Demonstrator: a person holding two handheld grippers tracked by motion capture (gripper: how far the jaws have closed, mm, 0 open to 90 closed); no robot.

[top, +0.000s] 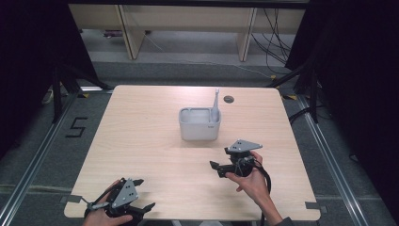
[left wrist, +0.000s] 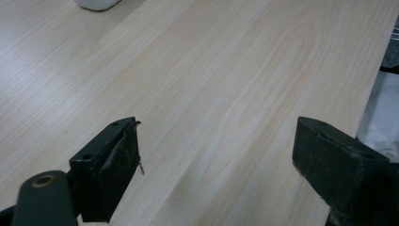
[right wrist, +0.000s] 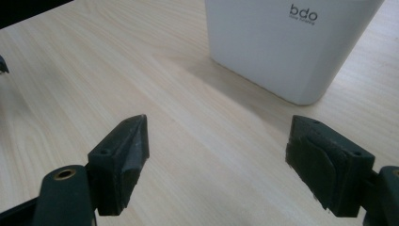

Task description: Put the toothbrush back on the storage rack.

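Light wood-grain table (top: 141, 141) w/ rounded corners, small dark round grommet (top: 228, 99) near far edge; grey floor around it, black "5" mark (top: 76, 127) on floor at left, cables and pale furniture legs beyond. Nothing lies btwn either gripper and the white container (top: 199, 124), which sits just past table centre, toward the far side: squarish tub, rounded corners, smooth matte plastic, open top, "bdo" printed on one wall. A thin grey-white utensil handle (top: 216, 101) stands in its right rear corner, long axis near vertical, tip up, leaning slightly; can't tell what kind of utensil. Left gripper (top: 141, 194) at near-left table edge, held in a hand (top: 101, 217), jaws wide apart, holding nothing, bare tabletop btwn them. Right gripper (top: 217, 168) near, front-right of the container, not touching, in the right hand (top: 254, 181); jaws apart too, nothing btwn them, pointing left across the table. Both black, hard-edged, w/ grey triangular top plates.
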